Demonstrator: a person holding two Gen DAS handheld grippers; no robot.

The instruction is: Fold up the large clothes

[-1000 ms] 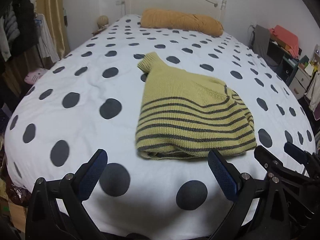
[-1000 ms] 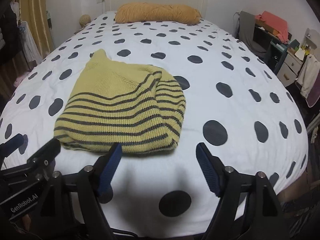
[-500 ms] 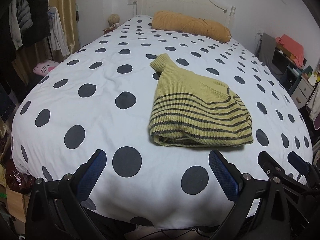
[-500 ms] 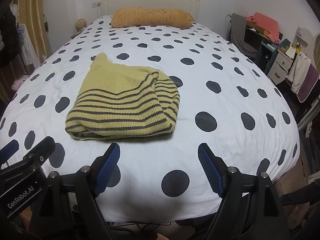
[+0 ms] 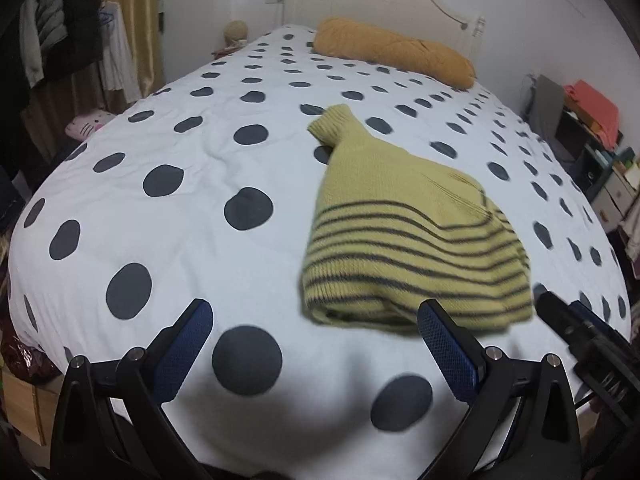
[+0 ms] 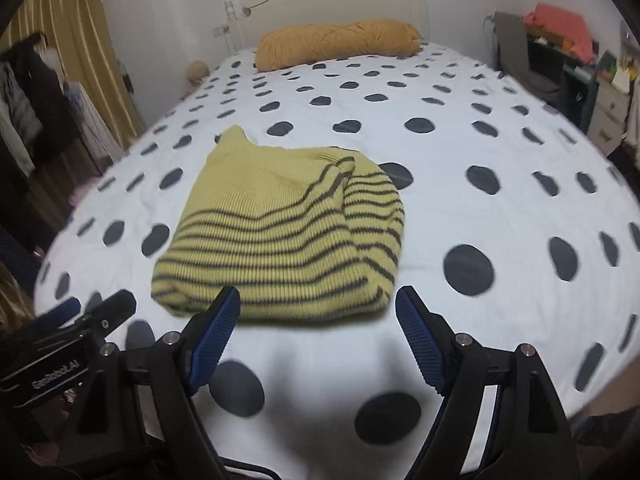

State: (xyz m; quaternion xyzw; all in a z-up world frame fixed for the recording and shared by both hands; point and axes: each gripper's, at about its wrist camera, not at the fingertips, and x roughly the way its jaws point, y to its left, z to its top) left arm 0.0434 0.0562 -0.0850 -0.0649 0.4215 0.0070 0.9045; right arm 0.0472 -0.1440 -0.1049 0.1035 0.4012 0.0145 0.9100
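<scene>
Left tool (image 5: pixel 316 336) released, nothing between pads, hovering over foot of bed (image 5: pixel 160 208). Right tool (image 6: pixel 318 320) likewise spread wide, empty, alongside.

Just ahead of both tools: yellow striped sweater (image 5: pixel 404 232), folded into compact bundle, lying flat on polka-dot duvet; near folded edge just beyond right tool's fingertips, ahead and right of left tool. Cuff or sleeve end (image 5: pixel 334 124) poking out at far side.

Prob. soft, thick knit, light, floppy; layers likely to slide apart if pinched singly. Best hold: near folded edge, both corners, through all layers.

Further off: orange pillow (image 6: pixel 340 42) at headboard; cluttered shelves far right.
</scene>
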